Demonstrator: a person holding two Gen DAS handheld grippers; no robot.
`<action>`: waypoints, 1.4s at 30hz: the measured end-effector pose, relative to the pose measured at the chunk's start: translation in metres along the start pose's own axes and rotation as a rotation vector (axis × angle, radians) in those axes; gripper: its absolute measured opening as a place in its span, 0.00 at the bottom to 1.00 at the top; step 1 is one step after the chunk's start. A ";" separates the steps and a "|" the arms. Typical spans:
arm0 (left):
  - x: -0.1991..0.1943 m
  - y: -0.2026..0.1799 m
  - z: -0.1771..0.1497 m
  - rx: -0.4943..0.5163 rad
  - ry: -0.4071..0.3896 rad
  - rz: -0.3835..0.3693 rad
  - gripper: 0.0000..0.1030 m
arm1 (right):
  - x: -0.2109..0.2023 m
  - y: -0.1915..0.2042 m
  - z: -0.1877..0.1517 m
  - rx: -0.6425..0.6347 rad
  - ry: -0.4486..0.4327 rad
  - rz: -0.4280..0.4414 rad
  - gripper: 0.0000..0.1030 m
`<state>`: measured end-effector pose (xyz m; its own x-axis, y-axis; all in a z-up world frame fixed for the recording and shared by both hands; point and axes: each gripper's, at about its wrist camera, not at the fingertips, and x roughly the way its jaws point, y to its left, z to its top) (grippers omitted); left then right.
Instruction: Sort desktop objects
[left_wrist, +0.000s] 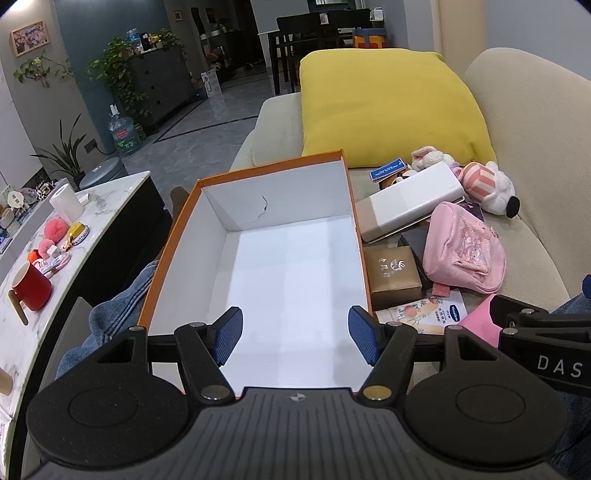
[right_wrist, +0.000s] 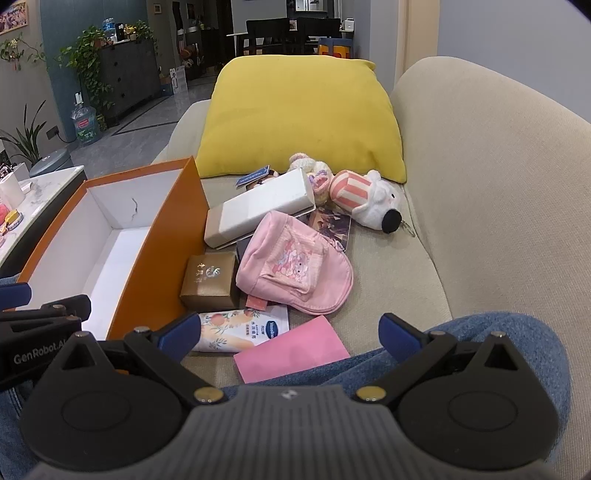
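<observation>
One open orange cardboard box with a white inside (left_wrist: 284, 280). One long white rectangular box (right_wrist: 258, 210), one small brown gift box (right_wrist: 208, 282). One pink fabric pouch (right_wrist: 295, 266). Two plush toys: one pink-striped white (right_wrist: 365, 199), one cream crocheted (right_wrist: 314, 168). One yellow cushion (right_wrist: 299, 114). One pink paper sheet (right_wrist: 291, 350).

Orange box (left_wrist: 255, 177) with white inside, pink pouch (right_wrist: 295, 266), pink-and-white striped plush (right_wrist: 364, 199), yellow cushion (right_wrist: 299, 114)

Beige sofa (right_wrist: 480, 221) carries orange box (right_wrist: 162, 236), yellow cushion (right_wrist: 299, 114), seemingly loose clutter.
</observation>
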<state>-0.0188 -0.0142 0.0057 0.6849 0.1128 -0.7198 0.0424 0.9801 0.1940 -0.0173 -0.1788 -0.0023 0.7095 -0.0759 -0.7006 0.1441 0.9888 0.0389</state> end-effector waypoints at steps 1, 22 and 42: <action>0.000 -0.001 0.000 0.003 -0.001 0.000 0.73 | 0.001 0.000 0.000 0.000 0.001 0.001 0.99; 0.030 -0.040 0.051 0.219 0.002 -0.234 0.72 | 0.047 -0.037 0.049 -0.085 0.111 0.118 0.75; 0.124 -0.093 0.114 0.435 0.155 -0.361 0.69 | 0.142 -0.059 0.094 -0.213 0.329 0.267 0.60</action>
<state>0.1453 -0.1100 -0.0257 0.4584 -0.1609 -0.8740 0.5707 0.8072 0.1507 0.1398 -0.2602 -0.0364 0.4412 0.1957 -0.8758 -0.1832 0.9750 0.1256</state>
